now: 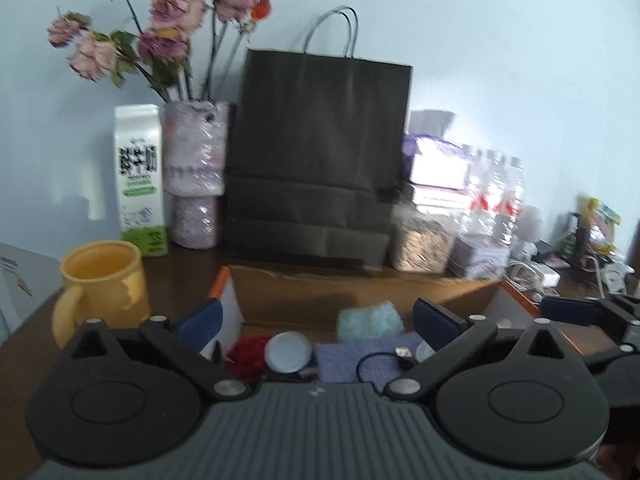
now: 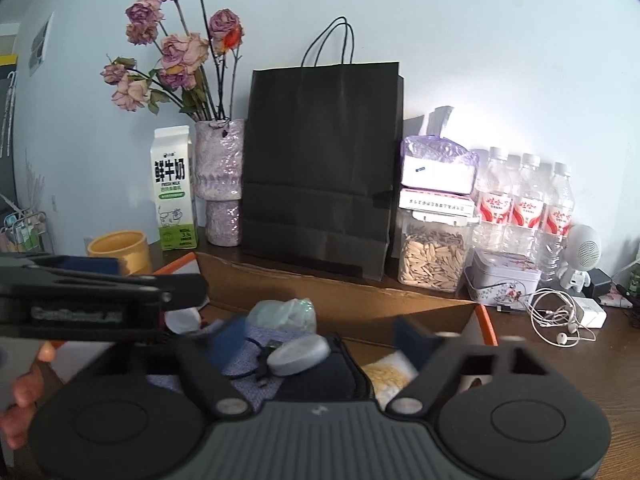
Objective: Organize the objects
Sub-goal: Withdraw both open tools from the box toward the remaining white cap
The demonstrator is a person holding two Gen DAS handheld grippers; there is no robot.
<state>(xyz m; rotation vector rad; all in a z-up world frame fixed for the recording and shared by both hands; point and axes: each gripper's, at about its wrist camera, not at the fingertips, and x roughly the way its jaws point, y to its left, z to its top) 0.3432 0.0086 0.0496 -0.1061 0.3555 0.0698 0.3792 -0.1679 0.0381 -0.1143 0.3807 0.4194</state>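
- Brown cardboard box [image 1: 360, 296] sits open at the lower middle of both views, on the dark wooden surface [image 2: 580, 364], with orange trim along its side edges.
- Inside the box, left wrist view: a pale teal bundle [image 1: 370, 320], a red fuzzy item [image 1: 248, 354], a white round lid [image 1: 288, 351], and a lavender cloth [image 1: 360, 358] with a thin black cable [image 1: 376, 360] looped on it.
- Right wrist view adds a grey oval case [image 2: 298, 356] lying on the cloth beside a dark pouch [image 2: 320, 380], and a yellowish packet [image 2: 386, 376] to the right of the pouch.
- Left tool [image 1: 318, 320] hangs over the box with its blue-padded fingers spread wide apart, nothing between them.
- Right tool [image 2: 320, 338] is likewise over the box, fingers wide apart and empty; its pads look blurred.
- Behind the box, from left to right: a yellow mug [image 1: 104, 284], a milk carton [image 2: 174, 188], a vase [image 2: 220, 184] of dried roses, a black paper bag [image 2: 324, 168], a jar of seeds [image 2: 434, 258] under stacked boxes, and water bottles [image 2: 528, 200].
- White earphones [image 2: 560, 320] lie on the surface at the right.
- Part of a person's hand [image 2: 24, 392] shows at the lower left edge of the right wrist view.
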